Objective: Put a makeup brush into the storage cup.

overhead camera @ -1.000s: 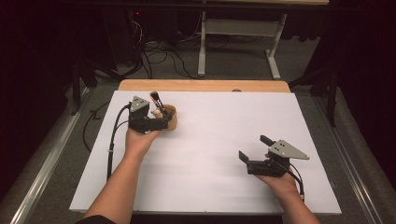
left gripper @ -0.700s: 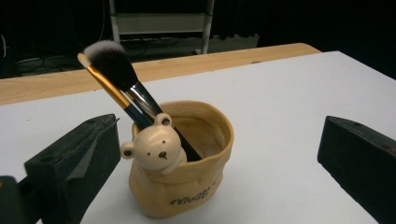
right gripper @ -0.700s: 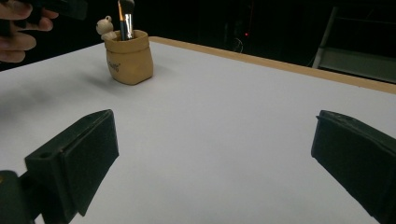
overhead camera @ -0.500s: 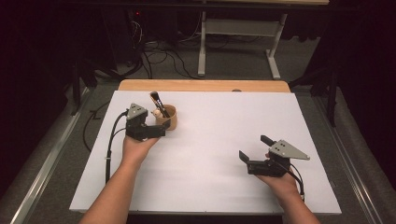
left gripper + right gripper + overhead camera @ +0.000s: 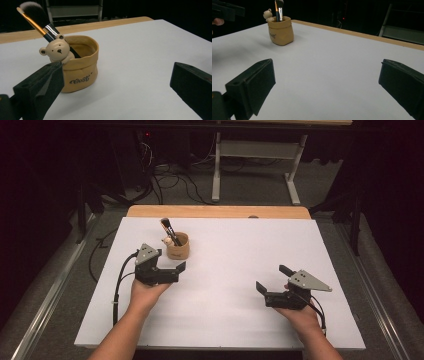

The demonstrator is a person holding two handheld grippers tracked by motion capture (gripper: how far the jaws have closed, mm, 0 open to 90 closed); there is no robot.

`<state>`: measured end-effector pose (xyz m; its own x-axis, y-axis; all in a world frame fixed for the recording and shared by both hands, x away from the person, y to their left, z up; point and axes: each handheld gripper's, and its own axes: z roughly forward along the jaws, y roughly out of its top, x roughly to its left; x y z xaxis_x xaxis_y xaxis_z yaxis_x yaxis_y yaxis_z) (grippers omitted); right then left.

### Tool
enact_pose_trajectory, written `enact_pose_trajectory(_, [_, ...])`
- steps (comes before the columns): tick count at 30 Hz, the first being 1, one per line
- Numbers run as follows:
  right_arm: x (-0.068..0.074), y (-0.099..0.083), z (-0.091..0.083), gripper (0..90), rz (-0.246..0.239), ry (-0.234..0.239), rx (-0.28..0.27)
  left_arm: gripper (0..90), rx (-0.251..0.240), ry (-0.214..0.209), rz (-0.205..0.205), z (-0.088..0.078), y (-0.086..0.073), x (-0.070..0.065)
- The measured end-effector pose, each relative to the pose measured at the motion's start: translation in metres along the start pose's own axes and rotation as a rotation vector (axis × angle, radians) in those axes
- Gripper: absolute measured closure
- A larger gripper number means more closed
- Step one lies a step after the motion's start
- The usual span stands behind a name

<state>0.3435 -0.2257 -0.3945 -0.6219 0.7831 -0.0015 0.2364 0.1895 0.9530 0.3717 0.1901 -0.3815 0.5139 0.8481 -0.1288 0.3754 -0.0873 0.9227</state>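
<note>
A tan pouch-shaped cup (image 5: 178, 247) with a small bear figure (image 5: 56, 50) on its rim stands upright at the table's far left. A makeup brush (image 5: 167, 227) leans in it, bristles up. My left gripper (image 5: 169, 262) is open just on the near side of the cup and holds nothing. In the left gripper view the cup (image 5: 82, 67) stands beyond the left jaw, outside the gap of the gripper (image 5: 117, 72). My right gripper (image 5: 272, 278) is open at the near right, nothing in it. The right gripper view has the cup (image 5: 280, 31) and brush (image 5: 279, 8) far off past the gripper (image 5: 327, 65).
The white tabletop (image 5: 235, 255) has a wooden strip (image 5: 215, 211) along its far edge. Beyond it, a desk frame (image 5: 250, 150) and cables (image 5: 170, 175) lie on the dark floor. A cable (image 5: 117, 285) trails from the left gripper.
My left gripper has drawn back from the cup toward the table's near edge. The cup and brush stay in place. The right gripper has not moved.
</note>
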Motion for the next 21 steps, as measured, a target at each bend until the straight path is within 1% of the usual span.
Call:
enact_pose_trajectory(3, [0.000, 0.000, 0.000, 2.2, 0.004, -0.003, 0.001, 0.2, -0.002, -0.005, 0.010, -0.006, -0.004, -0.003])
enact_pose_trajectory(5, [0.000, 0.000, -0.001, 2.2, 0.011, -0.005, 0.004, 0.2, -0.008, -0.012, 0.007, -0.010, -0.006, -0.004])
enact_pose_trajectory(11, [-0.001, 0.000, -0.002, 2.2, 0.002, -0.006, -0.002, 0.5, -0.021, -0.036, 0.010, -0.024, -0.012, -0.005])
enact_pose_trajectory(13, [-0.001, 0.000, -0.002, 2.2, 0.003, -0.005, -0.002, 0.6, -0.020, -0.040, 0.020, -0.028, -0.015, -0.006])
enact_pose_trajectory(15, [-0.001, 0.000, -0.002, 2.2, 0.006, -0.004, -0.003, 0.6, -0.020, -0.042, 0.039, -0.033, -0.019, -0.008])
enact_pose_trajectory(16, [-0.001, 0.000, -0.002, 2.2, 0.008, -0.003, -0.002, 0.6, -0.021, -0.038, 0.055, -0.037, -0.023, -0.009])
enact_pose_trajectory(17, [-0.001, 0.000, -0.002, 2.2, 0.008, 0.000, -0.004, 0.6, -0.023, -0.038, 0.060, -0.038, -0.025, -0.010])
enact_pose_trajectory(19, [-0.001, -0.001, -0.002, 2.2, 0.009, 0.000, -0.006, 0.6, -0.011, -0.051, 0.053, -0.041, -0.032, -0.012])
enact_pose_trajectory(21, [0.000, -0.001, -0.002, 2.1, 0.014, -0.001, -0.006, 0.6, -0.008, -0.054, 0.057, -0.043, -0.036, -0.014])
